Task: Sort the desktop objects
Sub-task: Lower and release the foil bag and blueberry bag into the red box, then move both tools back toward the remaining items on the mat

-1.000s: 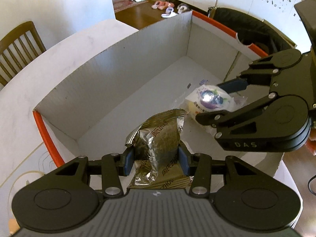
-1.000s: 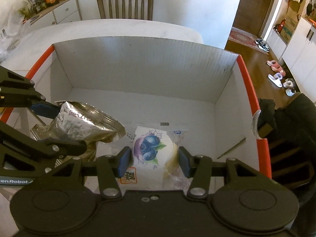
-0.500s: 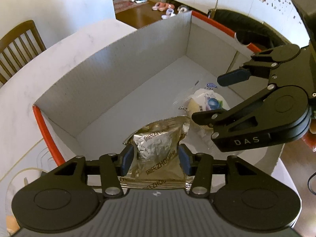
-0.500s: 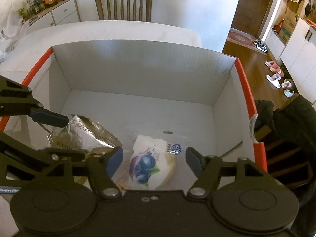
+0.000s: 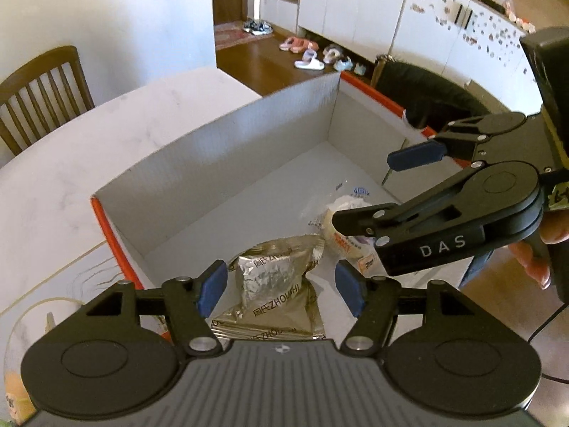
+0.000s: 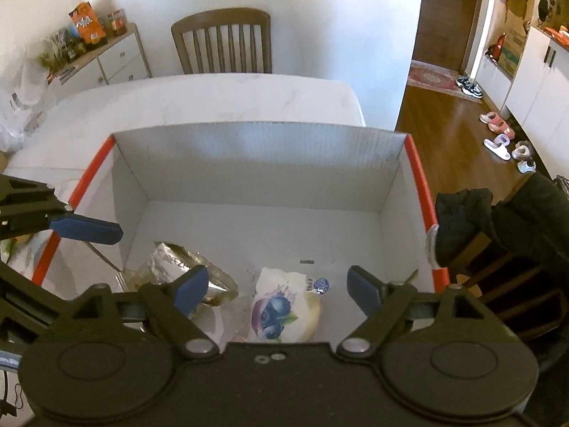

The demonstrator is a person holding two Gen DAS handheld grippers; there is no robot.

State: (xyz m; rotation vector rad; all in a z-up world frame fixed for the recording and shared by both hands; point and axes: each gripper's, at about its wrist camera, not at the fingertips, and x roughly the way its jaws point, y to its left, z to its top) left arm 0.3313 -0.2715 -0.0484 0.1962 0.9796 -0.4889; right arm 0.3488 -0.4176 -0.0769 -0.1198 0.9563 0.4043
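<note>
A big white bench (image 6: 213, 99) fills the upper middle of the right wrist view. A brown wooden chair (image 6: 222, 41) stands behind it at the top, by the white wall.

On the bench sits a large open box (image 6: 256, 163) with white walls and orange edges. In the left wrist view the box (image 5: 220, 156) runs from the middle left up toward the upper right. Its tall walls stand all around the two things that lie on its floor.

To the right of the box, a dark jacket (image 6: 498, 220) hangs over a chair at the right edge of the right wrist view. Shoes and slippers (image 6: 501, 135) lie on the brown floor in the upper right. A low white cabinet (image 6: 113, 57) with snack bags on top stands in the upper left.

The right claw (image 6: 277, 290) is at the bottom of its view. Its jaws have just been opening and now stand wide apart. It holds nothing. The white bun pack with blueberries (image 6: 281, 306) lies on the box floor under the gap, and the pads do not touch it.

The left claw (image 5: 281, 288) is at the bottom of its view. Its jaws have just been opening too and it holds nothing. The shiny silver snack bag (image 5: 274, 288) lies on the box floor between the blue pads, free of both.

The two packs lie just beside each other. In the left wrist view, the right claw (image 5: 366, 192) reaches in from the right and hides part of the bun pack (image 5: 341, 231).
</note>
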